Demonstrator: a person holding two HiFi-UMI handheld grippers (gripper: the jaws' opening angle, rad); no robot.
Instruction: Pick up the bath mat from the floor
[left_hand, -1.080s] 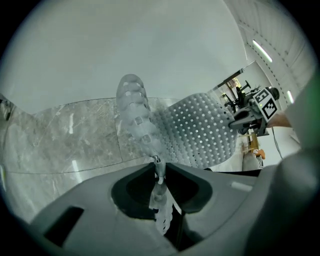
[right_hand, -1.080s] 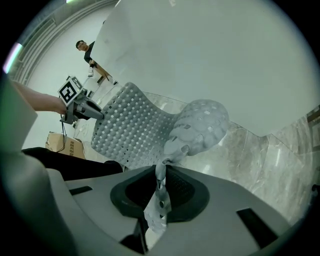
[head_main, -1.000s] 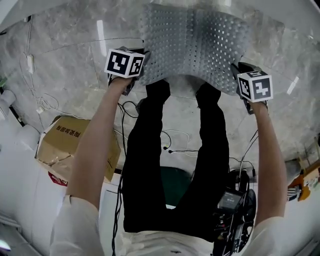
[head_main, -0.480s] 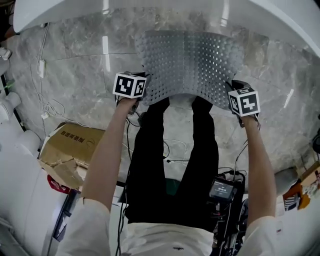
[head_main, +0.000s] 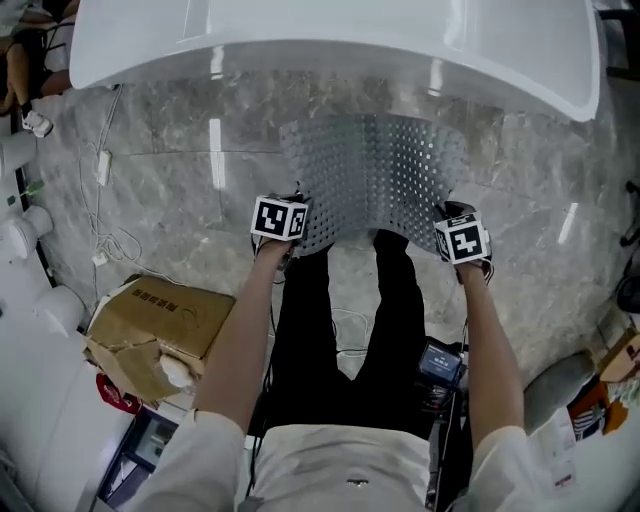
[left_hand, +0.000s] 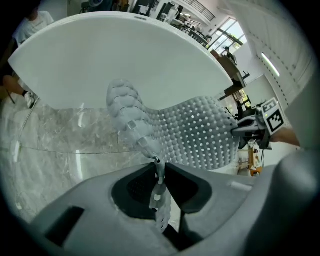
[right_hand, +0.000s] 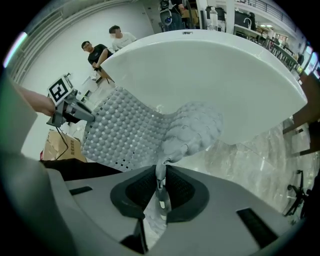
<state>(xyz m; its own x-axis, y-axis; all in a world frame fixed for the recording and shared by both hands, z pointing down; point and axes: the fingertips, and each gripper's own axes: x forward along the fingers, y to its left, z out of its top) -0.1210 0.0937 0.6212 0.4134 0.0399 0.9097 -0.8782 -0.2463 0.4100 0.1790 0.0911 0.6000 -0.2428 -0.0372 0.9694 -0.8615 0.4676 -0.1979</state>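
Head view: white bathtub (head_main: 330, 40) across the top, cardboard box (head_main: 160, 320) and cables (head_main: 110, 240) on marble floor (head_main: 170, 200) at left. Grey perforated bath mat (head_main: 375, 170) held up before the tub, long axis left to right, far edge toward tub, near corners in left tongs (head_main: 298, 232) and right tongs (head_main: 445, 212).

Left gripper view: nearly closed, pinching one mat corner; sheet running rightward to the other tongs.

Right gripper view: likewise nearly closed, clamped on opposite corner; two persons (right_hand: 102, 50) beyond tub.
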